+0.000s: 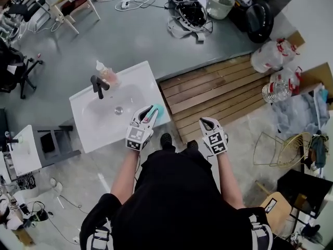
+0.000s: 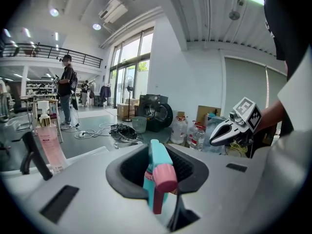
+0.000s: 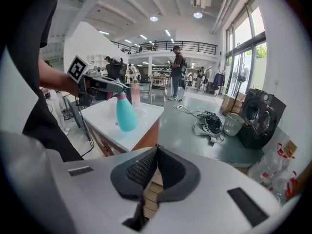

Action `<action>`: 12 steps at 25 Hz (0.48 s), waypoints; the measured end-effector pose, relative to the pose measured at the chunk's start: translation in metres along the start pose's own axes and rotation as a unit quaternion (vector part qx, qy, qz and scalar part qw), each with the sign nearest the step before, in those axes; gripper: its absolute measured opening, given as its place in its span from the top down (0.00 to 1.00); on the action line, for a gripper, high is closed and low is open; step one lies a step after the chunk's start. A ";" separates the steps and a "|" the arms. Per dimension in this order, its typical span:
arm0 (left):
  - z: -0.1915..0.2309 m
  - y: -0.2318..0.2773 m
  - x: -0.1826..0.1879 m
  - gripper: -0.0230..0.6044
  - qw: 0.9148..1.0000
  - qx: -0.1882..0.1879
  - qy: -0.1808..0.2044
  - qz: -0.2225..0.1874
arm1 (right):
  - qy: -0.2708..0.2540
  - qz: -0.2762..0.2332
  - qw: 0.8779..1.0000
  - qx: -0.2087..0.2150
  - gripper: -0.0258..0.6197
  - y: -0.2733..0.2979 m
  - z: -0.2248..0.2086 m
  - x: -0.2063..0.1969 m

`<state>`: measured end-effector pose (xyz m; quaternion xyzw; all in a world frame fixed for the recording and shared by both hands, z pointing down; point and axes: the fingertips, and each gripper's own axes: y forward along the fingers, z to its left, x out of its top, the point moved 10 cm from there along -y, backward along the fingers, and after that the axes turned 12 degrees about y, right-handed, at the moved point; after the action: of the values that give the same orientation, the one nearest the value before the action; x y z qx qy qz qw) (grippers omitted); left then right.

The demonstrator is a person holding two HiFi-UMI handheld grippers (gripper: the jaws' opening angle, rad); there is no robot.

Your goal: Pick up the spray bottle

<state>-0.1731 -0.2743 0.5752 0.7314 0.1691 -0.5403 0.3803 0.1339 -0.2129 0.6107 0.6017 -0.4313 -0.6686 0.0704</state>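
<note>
Left tongs (image 2: 161, 173) clamp the spray bottle (image 2: 156, 155) at its neck, so it hangs above the table (image 1: 93, 134); right tongs (image 3: 155, 167) are together, empty, probably unneeded.

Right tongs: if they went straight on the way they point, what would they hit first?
Probably the wooden slats, low ahead of the right tongs. Nothing else shows in between, though depth is unclear.

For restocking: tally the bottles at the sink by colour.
Teal, the spray bottle in the left gripper: 1
Pink, the soap bottle: 1
Total: 2
</note>
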 end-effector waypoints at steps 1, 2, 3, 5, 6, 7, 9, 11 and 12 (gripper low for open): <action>-0.003 -0.002 0.002 0.80 1.000 0.004 0.000 0.001 | -0.002 -0.003 1.000 0.004 0.94 -0.001 -0.002 0.002; -0.006 -0.003 0.004 0.80 1.000 0.008 -0.001 0.003 | -0.004 -0.005 1.000 0.007 0.94 -0.003 -0.004 0.003; -0.009 -0.003 0.006 0.80 1.000 0.012 -0.003 0.004 | -0.005 -0.007 1.000 0.010 0.94 -0.004 -0.007 0.003; -0.016 -0.004 0.012 0.80 1.000 0.017 -0.002 0.006 | -0.006 -0.009 1.000 0.014 0.94 -0.006 -0.015 0.003; -0.020 -0.005 0.015 0.80 1.000 0.019 0.000 0.007 | -0.005 -0.010 1.000 0.017 0.94 -0.007 -0.018 0.002; -0.023 -0.007 0.018 0.80 1.000 0.022 0.001 0.008 | -0.004 -0.012 1.000 0.020 0.93 -0.009 -0.020 0.001; -0.031 -0.011 0.024 0.80 1.000 0.029 -0.001 0.010 | -0.003 -0.014 1.000 0.027 0.94 -0.014 -0.024 -0.003; -0.039 -0.013 0.029 0.80 0.999 0.038 -0.004 0.013 | -0.003 -0.014 0.999 0.035 0.93 -0.019 -0.031 -0.007; -0.043 -0.013 0.032 0.80 0.999 0.043 -0.007 0.014 | -0.003 -0.013 0.999 0.040 0.94 -0.020 -0.035 -0.009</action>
<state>-0.1413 -0.2391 0.5464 0.7458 0.1332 -0.5465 0.3569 0.1752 -0.2117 0.6077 0.6079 -0.4498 -0.6533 0.0366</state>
